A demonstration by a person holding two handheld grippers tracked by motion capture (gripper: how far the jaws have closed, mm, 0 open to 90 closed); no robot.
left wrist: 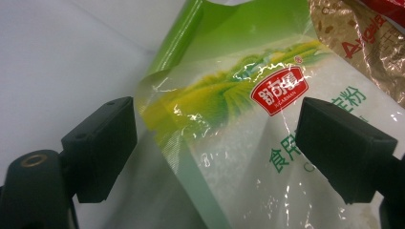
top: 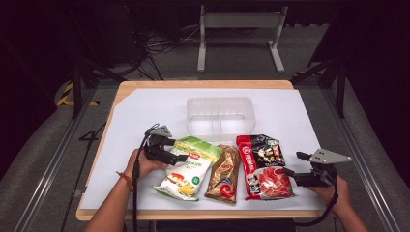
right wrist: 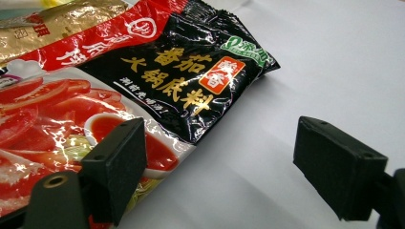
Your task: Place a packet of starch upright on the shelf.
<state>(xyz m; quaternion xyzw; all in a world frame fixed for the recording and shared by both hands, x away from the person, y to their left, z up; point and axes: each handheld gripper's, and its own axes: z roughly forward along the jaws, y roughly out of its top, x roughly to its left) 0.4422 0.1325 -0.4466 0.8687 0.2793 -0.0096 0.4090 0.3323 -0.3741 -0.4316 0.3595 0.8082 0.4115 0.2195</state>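
Three snack bags lie side by side near the table's front edge. My left gripper (top: 178, 156) is open at the left edge of the green and white bag (top: 188, 170). In the left gripper view that green bag (left wrist: 239, 157) lies between the spread jaws of the left gripper (left wrist: 219, 129), which are not pressing on it. A gold bag (top: 225, 175) lies in the middle. My right gripper (top: 295, 164) is open at the right edge of the red and black bag (top: 263, 169). In the right gripper view, one jaw of the right gripper (right wrist: 219, 143) overlaps the red bag (right wrist: 167, 62) and the other is over bare sheet.
A clear plastic bin (top: 220, 115) stands behind the bags at mid-table. A white sheet (top: 145, 111) covers the wooden table top. The gold bag (left wrist: 363, 38) touches the green bag's far side. A white metal frame (top: 240, 29) stands on the floor beyond.
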